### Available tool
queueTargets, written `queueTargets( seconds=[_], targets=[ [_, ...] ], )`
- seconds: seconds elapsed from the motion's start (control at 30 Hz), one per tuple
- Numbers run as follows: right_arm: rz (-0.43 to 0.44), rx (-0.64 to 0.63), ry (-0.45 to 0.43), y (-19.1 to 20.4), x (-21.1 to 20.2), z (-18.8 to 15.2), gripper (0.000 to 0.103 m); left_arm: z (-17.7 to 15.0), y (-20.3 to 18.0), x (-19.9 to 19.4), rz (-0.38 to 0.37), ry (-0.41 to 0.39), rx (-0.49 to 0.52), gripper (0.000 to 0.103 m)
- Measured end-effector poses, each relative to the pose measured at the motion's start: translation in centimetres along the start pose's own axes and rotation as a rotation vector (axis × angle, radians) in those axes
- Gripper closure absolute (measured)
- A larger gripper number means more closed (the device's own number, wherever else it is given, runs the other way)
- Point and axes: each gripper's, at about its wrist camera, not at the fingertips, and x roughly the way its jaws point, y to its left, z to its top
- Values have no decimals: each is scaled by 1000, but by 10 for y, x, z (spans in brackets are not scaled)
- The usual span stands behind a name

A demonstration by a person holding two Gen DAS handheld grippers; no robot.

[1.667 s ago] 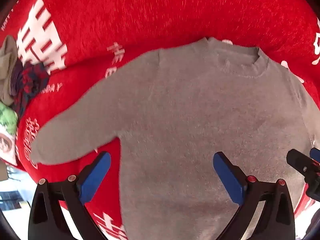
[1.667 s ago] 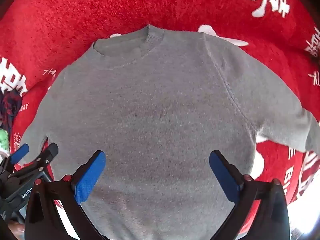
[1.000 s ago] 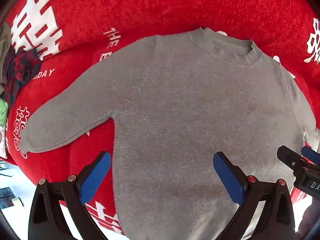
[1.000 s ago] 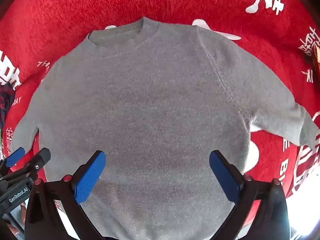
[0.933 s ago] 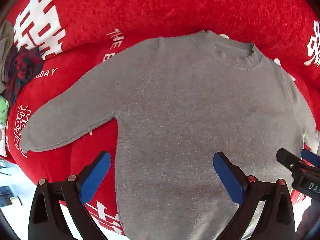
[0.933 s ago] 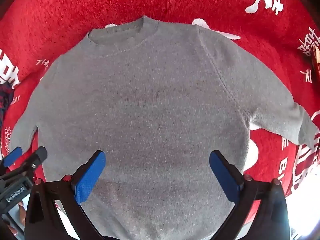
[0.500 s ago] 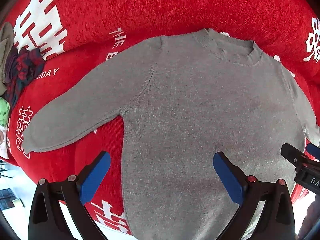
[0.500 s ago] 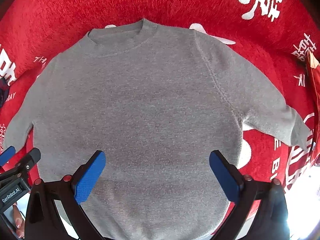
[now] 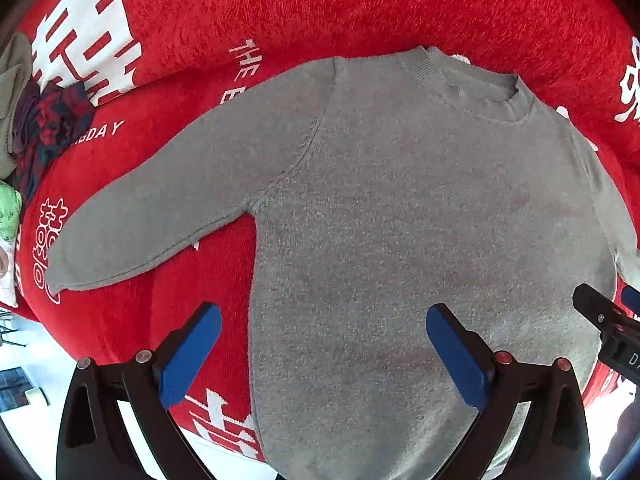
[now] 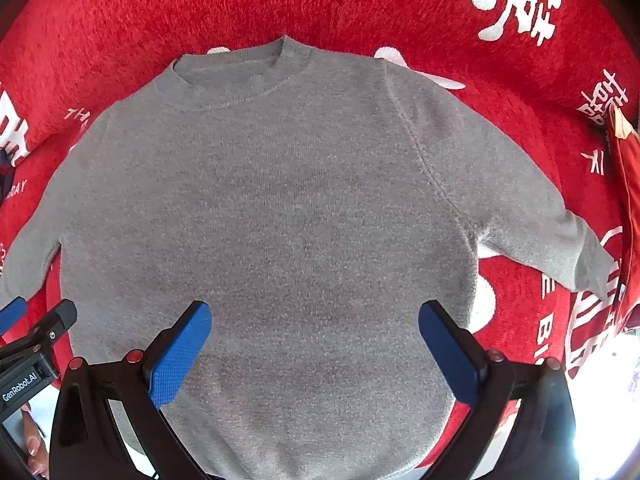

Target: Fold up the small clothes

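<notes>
A small grey knit sweater [image 9: 400, 220] lies flat and face up on a red blanket [image 9: 320, 8], collar at the far side, both sleeves spread out to the sides. It also fills the right wrist view [image 10: 280, 220]. My left gripper [image 9: 320, 320] is open and empty above the sweater's lower left part. My right gripper [image 10: 316, 316] is open and empty above the sweater's lower middle. The left sleeve [image 9: 152, 216] reaches out to the left and the right sleeve [image 10: 532, 220] to the right.
A pile of other clothes [image 9: 36, 120] lies at the blanket's left edge. A red cloth [image 10: 628, 200] lies at the right edge. The blanket's near edge [image 9: 216, 424] runs just under the sweater's hem, with bright floor beyond.
Both grippers have drifted slightly over the sweater and stay open. The sweater lies as before.
</notes>
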Motion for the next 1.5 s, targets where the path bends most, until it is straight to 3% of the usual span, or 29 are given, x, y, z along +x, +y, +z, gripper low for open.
queueTargets(
  seconds=[1.5],
  targets=[
    [-16, -49, 11, 17, 11, -1, 0, -6, 17, 20, 17, 45, -24, 0]
  ],
)
